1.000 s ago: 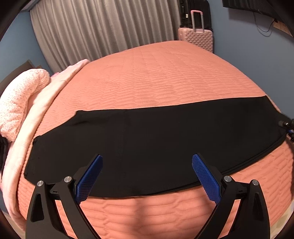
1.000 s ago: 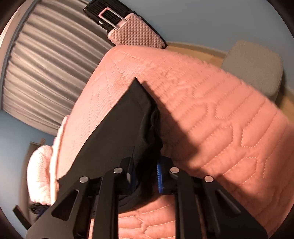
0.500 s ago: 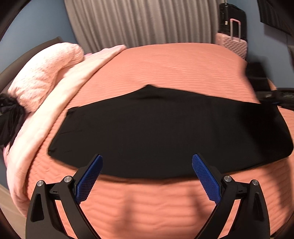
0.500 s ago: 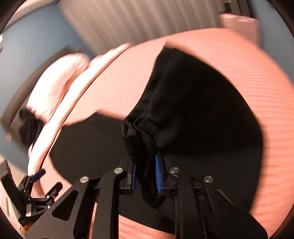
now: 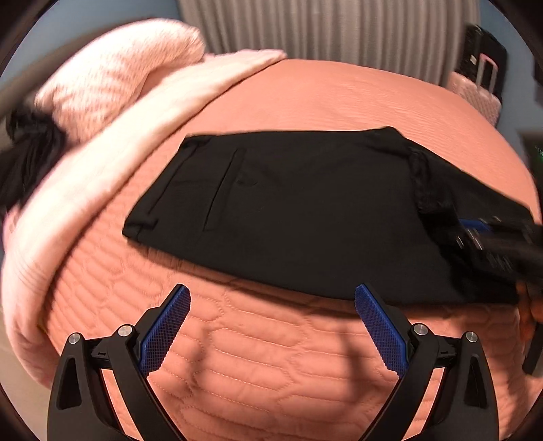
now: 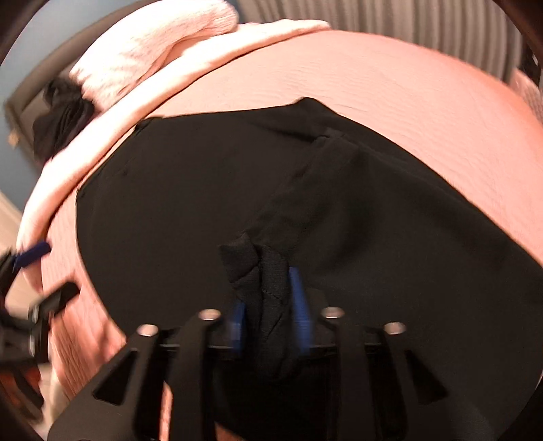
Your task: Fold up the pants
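Note:
Black pants (image 5: 288,210) lie folded over on themselves on the salmon quilted bed (image 5: 271,373), waistband and back pocket to the left. My left gripper (image 5: 271,325) hangs open over bare quilt just in front of the pants' near edge, holding nothing. My right gripper (image 6: 268,312) is low over the pants at their right side, also seen as my right gripper (image 5: 475,230). Its jaws are opening, and a bunched leg end (image 6: 261,271) still stands loosely between the blue pads. My left gripper (image 6: 34,271) shows at the left edge of the right wrist view.
A pale pink blanket (image 5: 112,142) and a speckled pillow (image 5: 112,68) lie along the left of the bed, with a dark garment (image 5: 30,152) beyond them. A grey curtain (image 5: 322,30) hangs behind. A pink suitcase (image 5: 478,91) stands at the far right.
The right gripper swept the leg end from the far right over onto the waist half, doubling the pants, and its jaws have widened. The left gripper slid towards the waistband, still open.

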